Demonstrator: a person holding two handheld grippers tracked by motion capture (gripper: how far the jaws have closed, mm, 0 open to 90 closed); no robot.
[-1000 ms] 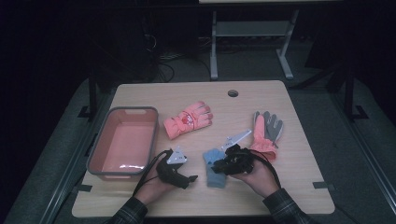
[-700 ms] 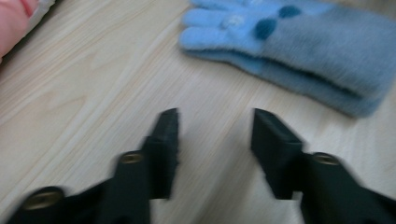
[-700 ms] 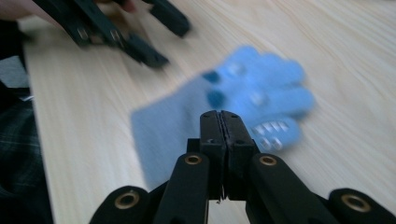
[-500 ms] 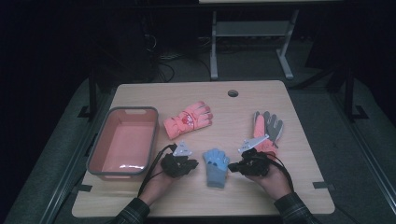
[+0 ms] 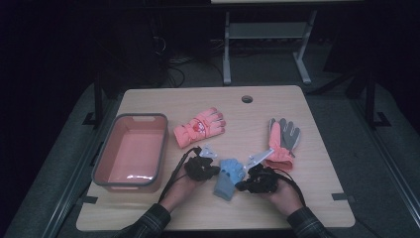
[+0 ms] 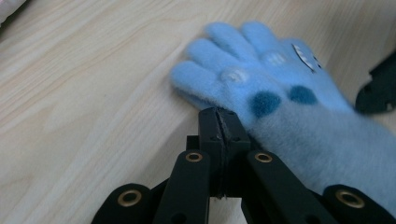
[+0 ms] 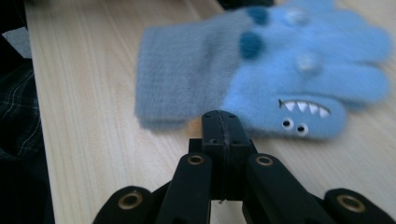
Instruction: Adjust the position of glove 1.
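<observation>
Hand-held grippers (image 5: 218, 171) flanking blue glove (image 5: 227, 177)

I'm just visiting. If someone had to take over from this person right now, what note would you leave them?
Left gripper: jaws shut, tips at the finger-side edge of the blue glove.
Right gripper: jaws shut, tips at the glove's other edge, near its thumb.
Whether either has caught fabric is unclear.
The blue glove lies flat on the table between the grippers. The pink glove and the grey and orange glove lie untouched farther back.
The pink tub at the left holds nothing.
Done: both grippers are at the blue glove.
Left, probably: lift it into the tub, then the other two.
</observation>
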